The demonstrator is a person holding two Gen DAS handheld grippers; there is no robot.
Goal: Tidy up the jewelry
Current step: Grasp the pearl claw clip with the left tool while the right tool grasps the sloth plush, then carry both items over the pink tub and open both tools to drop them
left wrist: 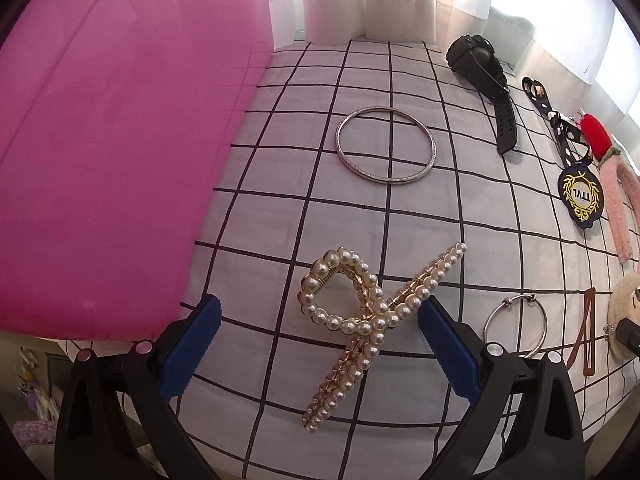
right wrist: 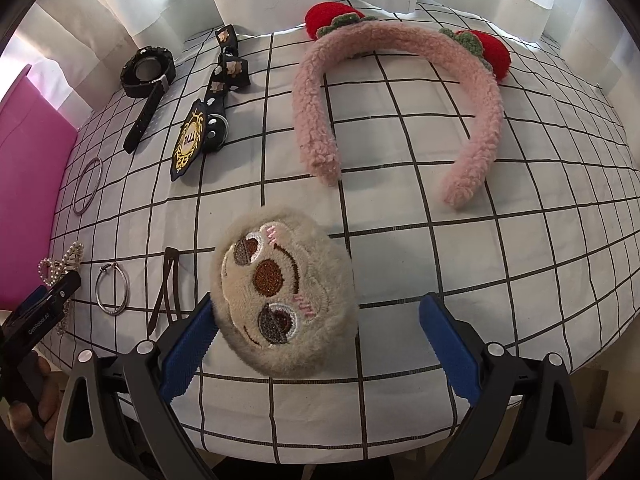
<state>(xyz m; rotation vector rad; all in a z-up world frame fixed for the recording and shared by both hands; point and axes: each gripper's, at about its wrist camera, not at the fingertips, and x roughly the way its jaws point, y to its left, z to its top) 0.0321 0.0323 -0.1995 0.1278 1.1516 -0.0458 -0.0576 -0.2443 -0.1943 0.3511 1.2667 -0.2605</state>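
Observation:
A pearl hair claw [left wrist: 360,320] lies on the checked cloth between the open fingers of my left gripper [left wrist: 320,312], which is not closed on it. A silver bangle [left wrist: 386,145] lies farther back, and a thin silver ring [left wrist: 516,326] lies to the right. My right gripper [right wrist: 318,320] is open around a fluffy beige plush face clip [right wrist: 286,296]; its left finger [right wrist: 188,344] is at the plush's edge. The left gripper also shows in the right wrist view [right wrist: 44,304].
A pink box [left wrist: 104,152] stands at the left. A black watch [right wrist: 146,76], a dark strap with a badge [right wrist: 212,112], brown snap clips [right wrist: 166,292] and a pink fuzzy headband [right wrist: 396,108] lie on the cloth [right wrist: 500,260]. White curtains hang behind.

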